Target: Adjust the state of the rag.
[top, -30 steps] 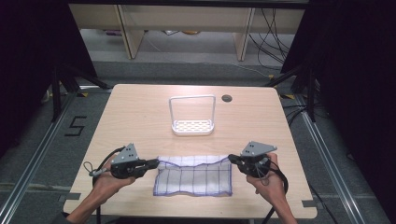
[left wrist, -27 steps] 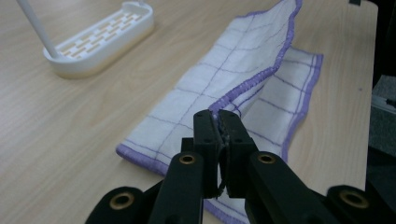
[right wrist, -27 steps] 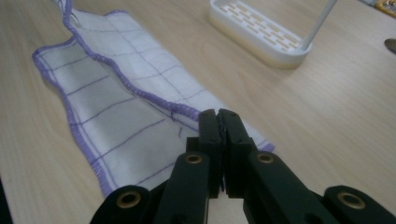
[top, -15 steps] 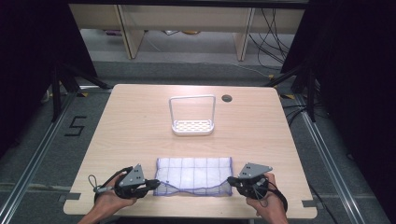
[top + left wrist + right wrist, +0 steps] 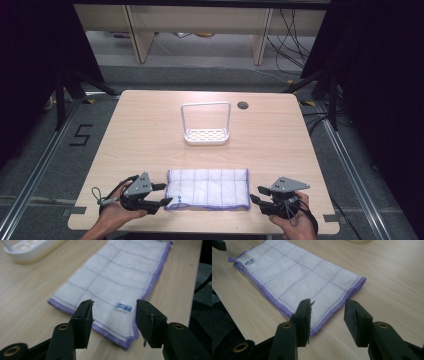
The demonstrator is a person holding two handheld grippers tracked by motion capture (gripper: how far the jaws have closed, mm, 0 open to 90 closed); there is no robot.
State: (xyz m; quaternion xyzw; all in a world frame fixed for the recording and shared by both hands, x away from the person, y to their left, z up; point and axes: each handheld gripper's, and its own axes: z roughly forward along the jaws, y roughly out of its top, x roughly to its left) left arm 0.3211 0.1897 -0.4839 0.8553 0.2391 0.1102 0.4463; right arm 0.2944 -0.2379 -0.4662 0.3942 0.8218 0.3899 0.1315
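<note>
A folded white cloth (image 5: 207,188) with purple grid lines and a purple hem lies flat near the table's front edge. My left gripper (image 5: 164,194) is at its left end. Its jaws have just been opening and now stand open, with the cloth's near corner (image 5: 120,272) on the table between and beyond them, and no pad presses it. My right gripper (image 5: 256,195) is at the cloth's right end. Its jaws have just been opening too and stand open over the cloth's (image 5: 294,267) corner. Both my left gripper (image 5: 113,307) and my right gripper (image 5: 328,305) hold nothing.
A white plastic basket (image 5: 206,134) with a tall wire handle stands at the middle of the wooden table (image 5: 150,130); its edge shows as the basket (image 5: 30,252) in the left gripper view. A round cable hole (image 5: 243,105) sits at the back. The table's front edge is close behind both hands.
Both hands drew the cloth toward the table's front edge and set it down flat. Both grippers, shut on its ends before, now stand open and have let it go.
</note>
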